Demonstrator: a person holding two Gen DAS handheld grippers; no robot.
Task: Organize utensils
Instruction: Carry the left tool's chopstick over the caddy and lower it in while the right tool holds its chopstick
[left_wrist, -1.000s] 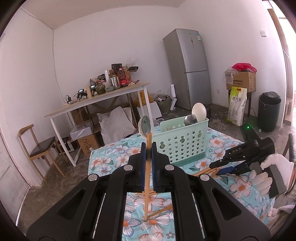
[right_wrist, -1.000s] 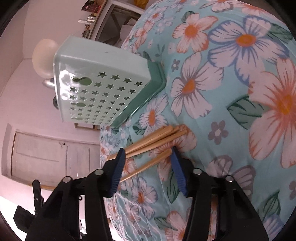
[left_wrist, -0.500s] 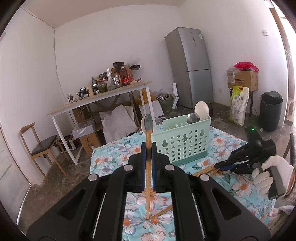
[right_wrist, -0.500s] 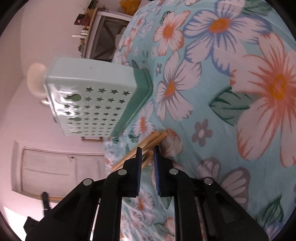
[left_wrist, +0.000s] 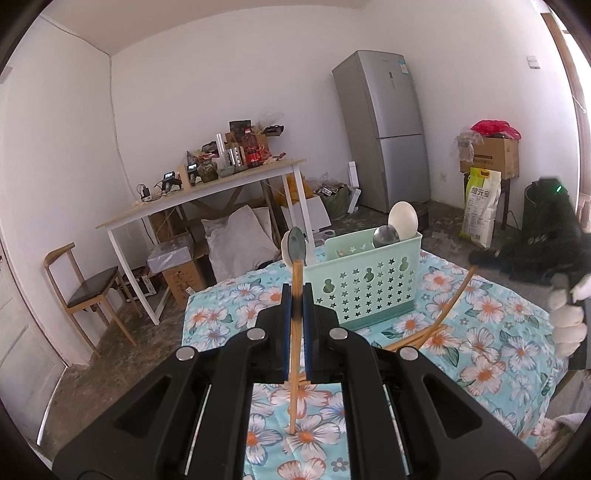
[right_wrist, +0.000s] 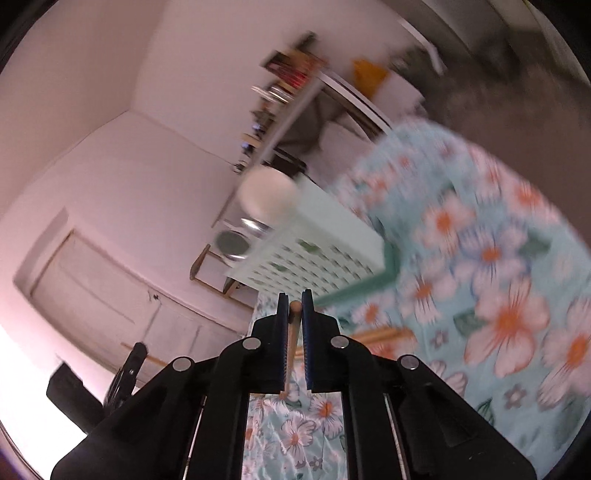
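Left tongs (left_wrist: 295, 291) clenched on an upright chopstick (left_wrist: 294, 343), tip resting on the floral surface (left_wrist: 491, 354), likely squaring it for the mint basket (left_wrist: 373, 280) at one o'clock. Right tongs (right_wrist: 294, 306) grip another chopstick (right_wrist: 293, 332) end-on, lifted clear of loose chopsticks (right_wrist: 384, 334) at four o'clock, seemingly basket-bound too.
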